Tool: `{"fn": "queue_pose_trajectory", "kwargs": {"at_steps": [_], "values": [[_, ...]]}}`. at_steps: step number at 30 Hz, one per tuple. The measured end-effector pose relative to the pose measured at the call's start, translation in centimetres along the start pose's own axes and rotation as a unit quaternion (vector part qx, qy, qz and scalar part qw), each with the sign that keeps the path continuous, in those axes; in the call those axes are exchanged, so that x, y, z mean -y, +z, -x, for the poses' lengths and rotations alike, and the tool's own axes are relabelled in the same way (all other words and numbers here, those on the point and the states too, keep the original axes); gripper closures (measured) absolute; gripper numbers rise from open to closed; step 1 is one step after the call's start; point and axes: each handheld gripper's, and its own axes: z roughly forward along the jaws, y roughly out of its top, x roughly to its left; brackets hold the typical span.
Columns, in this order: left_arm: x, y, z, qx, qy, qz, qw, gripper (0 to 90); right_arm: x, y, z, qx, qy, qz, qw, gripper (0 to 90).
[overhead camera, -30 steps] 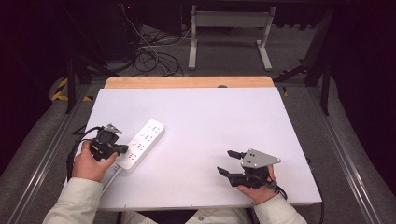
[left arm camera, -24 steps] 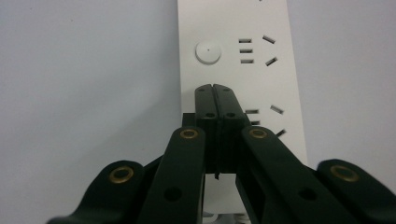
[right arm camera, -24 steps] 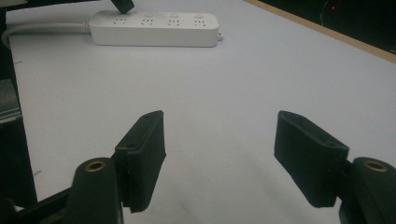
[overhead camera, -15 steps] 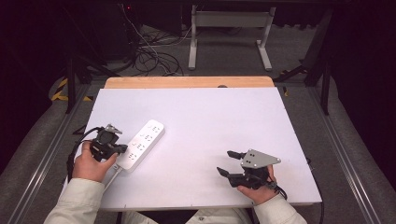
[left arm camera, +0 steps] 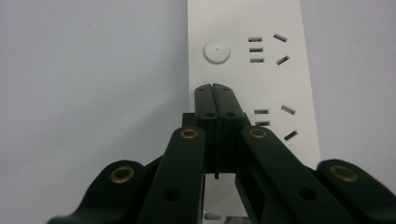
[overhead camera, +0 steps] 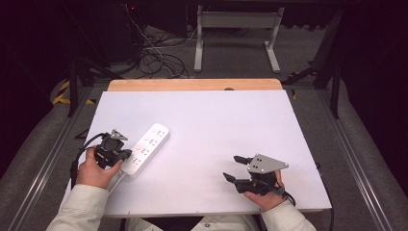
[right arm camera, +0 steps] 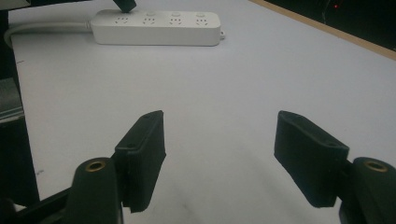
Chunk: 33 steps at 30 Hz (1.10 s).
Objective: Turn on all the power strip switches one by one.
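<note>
A white power strip (overhead camera: 148, 147) lies slanted at the left of the white table (overhead camera: 216, 120). My left gripper (overhead camera: 126, 155) is shut with nothing between its jaws. In the left gripper view its closed tips (left arm camera: 215, 91) point down at the power strip (left arm camera: 280, 84), just short of a round white button (left arm camera: 216, 51); whether they touch the strip I cannot tell. At the front right of the table my right gripper (overhead camera: 231, 167) stands open and holds nothing. The right gripper view shows its jaws wide apart (right arm camera: 219, 140) over bare table, with the power strip (right arm camera: 156, 28) far off.
The strip's white cord (overhead camera: 115, 179) runs toward the table's front left edge. A wooden strip (overhead camera: 192, 84) borders the far edge. Behind the table, loose cables (overhead camera: 159, 60) and a metal desk frame (overhead camera: 235, 29) sit on the floor.
</note>
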Motion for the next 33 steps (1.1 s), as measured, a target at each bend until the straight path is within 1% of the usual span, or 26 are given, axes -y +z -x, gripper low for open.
{"fn": "queue_pose_trajectory", "kwargs": {"at_steps": [3,5,6,8,11,17,19,20,21,22,23,24,25,26,27,28,29,30,31,33], "values": [[0.0,0.0,0.1,-0.004,0.001,0.002,1.0000,90.0,0.0,0.0,0.0,0.000,-0.001,-0.001,1.0000,34.1],[0.0,0.0,0.1,-0.002,-0.001,0.001,1.0000,90.0,0.0,0.0,0.0,0.000,0.000,-0.002,1.0000,34.1],[0.1,0.0,0.2,-0.005,0.003,0.001,1.0000,90.0,0.0,0.0,0.0,-0.001,0.000,-0.001,1.0000,34.1],[0.0,0.1,0.2,-0.006,0.003,0.001,1.0000,90.0,0.0,0.0,0.0,-0.001,-0.001,-0.001,1.0000,34.1],[0.1,0.1,0.3,-0.005,-0.003,0.001,1.0000,90.0,0.0,0.0,0.0,0.000,0.000,-0.001,1.0000,34.1],[0.0,0.2,0.5,-0.009,-0.006,-0.002,0.9999,90.0,0.0,0.0,0.0,0.000,0.000,-0.002,1.0000,34.1],[0.1,0.2,0.5,-0.010,-0.006,0.001,0.9999,90.0,0.0,0.0,0.0,0.000,-0.001,-0.002,1.0000,34.1],[0.4,0.1,0.2,-0.003,-0.015,0.019,0.9997,90.0,0.0,-0.1,0.0,0.001,-0.003,0.000,1.0000,34.1],[0.5,0.0,0.0,-0.008,-0.013,0.026,0.9995,90.0,0.0,-0.1,0.0,0.003,-0.002,0.000,1.0000,34.1],[0.5,-0.3,0.0,-0.009,-0.016,0.038,0.9991,90.0,0.0,-0.1,0.0,0.003,-0.004,0.002,1.0000,34.1],[0.5,-0.6,0.0,-0.002,-0.022,0.054,0.9983,90.0,0.0,-0.2,0.0,0.003,-0.003,0.002,1.0000,34.1],[0.4,-0.9,-0.1,0.001,-0.021,0.063,0.9978,90.0,0.0,-0.2,0.1,0.004,-0.003,0.003,1.0000,34.1],[0.4,-0.9,-0.1,0.001,-0.021,0.063,0.9978,90.0,0.0,-0.2,0.1,0.004,-0.003,0.003,1.0000,34.1],[0.2,-1.4,-0.1,0.012,-0.028,0.075,0.9967,90.0,0.0,-0.2,0.2,0.007,-0.001,0.005,1.0000,34.0],[0.0,-1.6,-0.2,0.015,-0.027,0.080,0.9963,90.0,0.0,-0.2,0.2,0.007,0.002,0.007,1.0000,34.0],[-0.2,-2.0,-0.2,0.022,-0.024,0.094,0.9950,90.0,0.0,-0.2,0.3,0.005,0.006,0.010,0.9999,33.4],[-0.2,-2.0,-0.2,0.022,-0.024,0.094,0.9950,90.0,0.0,-0.2,0.3,0.005,0.006,0.010,0.9999,33.4],[-0.3,-2.3,-0.1,0.023,-0.013,0.104,0.9943,90.0,0.0,-0.3,0.4,0.003,0.010,0.010,0.9999,32.9],[-0.3,-2.3,-0.1,0.023,-0.013,0.104,0.9943,90.0,0.0,-0.3,0.4,0.003,0.010,0.010,0.9999,32.9],[-0.6,-2.4,0.1,0.027,-0.007,0.100,0.9946,90.0,-0.1,-0.3,0.3,0.004,0.007,0.012,0.9999,32.9]]}}
